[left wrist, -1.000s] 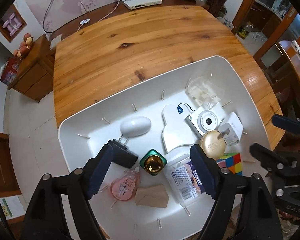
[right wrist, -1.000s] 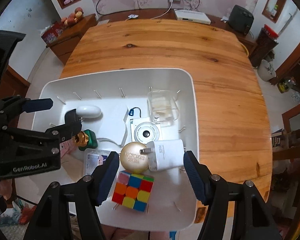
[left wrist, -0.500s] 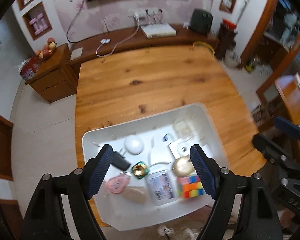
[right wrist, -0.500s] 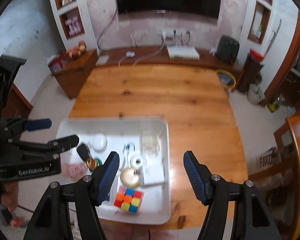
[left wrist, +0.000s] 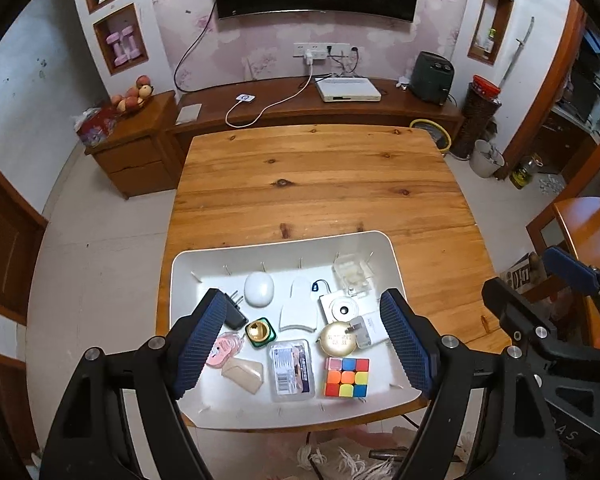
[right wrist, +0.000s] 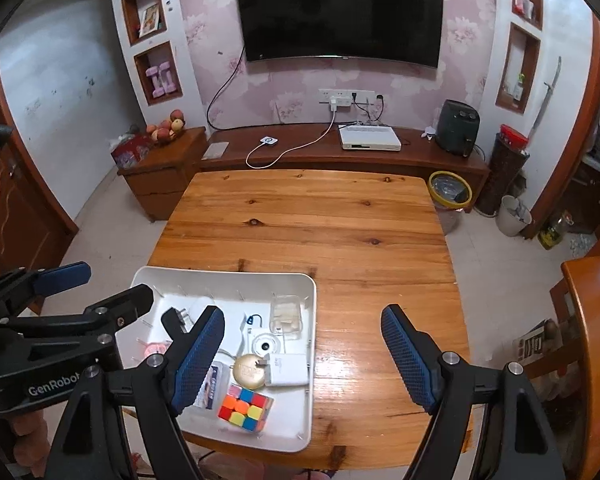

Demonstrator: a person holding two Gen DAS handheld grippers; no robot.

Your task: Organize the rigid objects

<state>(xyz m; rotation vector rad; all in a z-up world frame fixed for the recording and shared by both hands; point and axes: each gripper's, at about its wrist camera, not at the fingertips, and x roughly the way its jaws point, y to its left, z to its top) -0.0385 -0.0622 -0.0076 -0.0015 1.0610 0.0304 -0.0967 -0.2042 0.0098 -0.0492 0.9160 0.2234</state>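
Small objects, cube (left wrist: 347,377) included, are seen gathered in the white tray (left wrist: 384,240) on the tabletop (left wrist: 316,184); both grippers (left wrist: 304,346) (right wrist: 304,356) have been lifted away empty, jaws wide, the right's just opened further, suggesting sorting is done.

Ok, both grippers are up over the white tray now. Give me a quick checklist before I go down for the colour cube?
1. Left gripper empty, open: ok.
2. Right gripper empty; its jaws have just been opening, nothing between them: ok.
3. Multicoloured puzzle cube in view, top face clear: ok.
4. Room around the cube: not ok; the round gold tin sits tight against its far side and the clear plastic box with a barcode label lies close beside it.
5. White rectangular tray fully on the wooden table: cannot tell; its near edge sits right at the table's edge.
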